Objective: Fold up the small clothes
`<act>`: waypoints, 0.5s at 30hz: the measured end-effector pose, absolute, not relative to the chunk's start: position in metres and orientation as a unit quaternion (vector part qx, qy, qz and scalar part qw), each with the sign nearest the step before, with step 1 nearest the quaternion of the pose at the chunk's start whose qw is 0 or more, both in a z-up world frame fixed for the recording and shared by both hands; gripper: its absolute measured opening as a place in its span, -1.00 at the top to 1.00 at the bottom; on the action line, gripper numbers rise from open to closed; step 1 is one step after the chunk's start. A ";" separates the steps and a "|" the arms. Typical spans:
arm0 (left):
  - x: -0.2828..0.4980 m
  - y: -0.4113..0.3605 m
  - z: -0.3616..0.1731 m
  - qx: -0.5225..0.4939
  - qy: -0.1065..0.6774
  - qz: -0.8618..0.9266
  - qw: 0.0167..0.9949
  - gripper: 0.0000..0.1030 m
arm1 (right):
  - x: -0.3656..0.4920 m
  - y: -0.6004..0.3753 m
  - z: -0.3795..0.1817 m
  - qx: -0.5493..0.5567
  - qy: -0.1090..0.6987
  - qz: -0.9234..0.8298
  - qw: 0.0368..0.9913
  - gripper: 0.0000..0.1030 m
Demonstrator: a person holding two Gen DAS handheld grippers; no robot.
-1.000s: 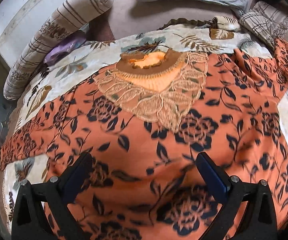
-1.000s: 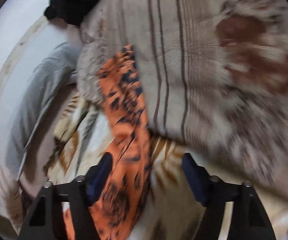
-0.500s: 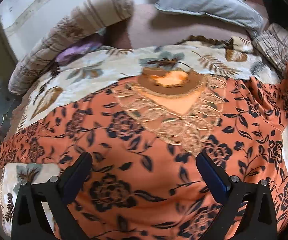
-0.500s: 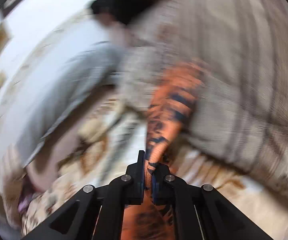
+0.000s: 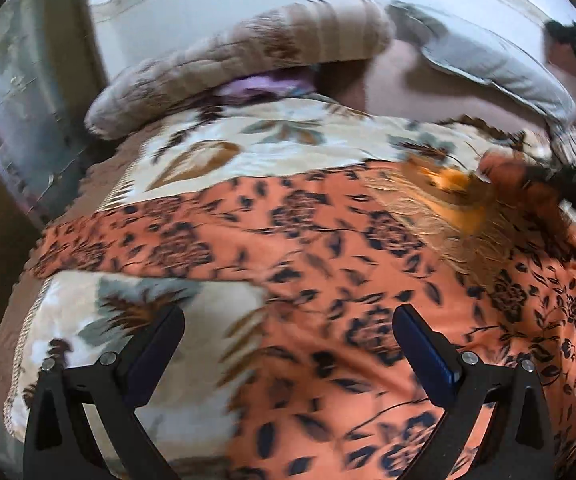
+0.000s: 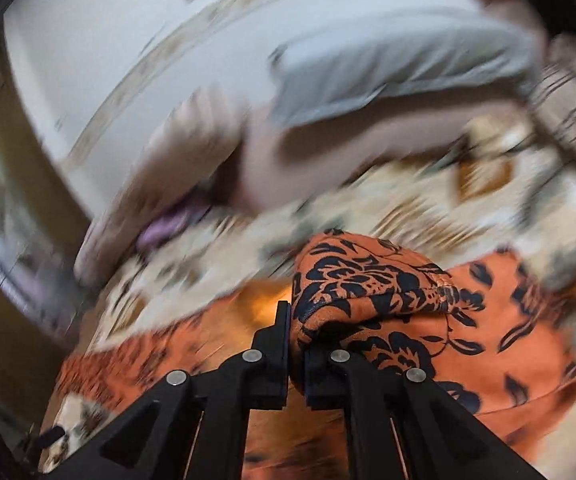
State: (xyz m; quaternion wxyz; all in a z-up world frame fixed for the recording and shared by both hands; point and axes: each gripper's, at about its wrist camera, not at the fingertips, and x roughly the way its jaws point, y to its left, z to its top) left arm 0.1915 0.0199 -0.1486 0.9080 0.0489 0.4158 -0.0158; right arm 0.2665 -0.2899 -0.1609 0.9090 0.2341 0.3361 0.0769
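An orange dress with dark flowers and a lace collar lies spread on a leaf-print blanket. My left gripper hovers open above its left side, with nothing between the blue pads. In the right wrist view my right gripper is shut on the dress sleeve, which is lifted and bunched over the dress body. From the left wrist view the right gripper shows only as a dark blurred shape by the collar at the right edge.
A striped bolster pillow and a grey pillow lie at the back against a white wall. A purple cloth peeks from under the bolster. The bed's left edge drops away. Another patterned cushion sits far right.
My right gripper closed on the sleeve and swung it left, over the dress toward the collar. My left gripper shifted left, toward the dress's left sleeve, staying open.
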 end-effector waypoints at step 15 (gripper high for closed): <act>0.185 0.042 -0.135 0.049 0.400 -0.001 0.915 -1.00 | 0.211 -0.225 -0.201 0.230 0.421 0.242 0.843 -0.69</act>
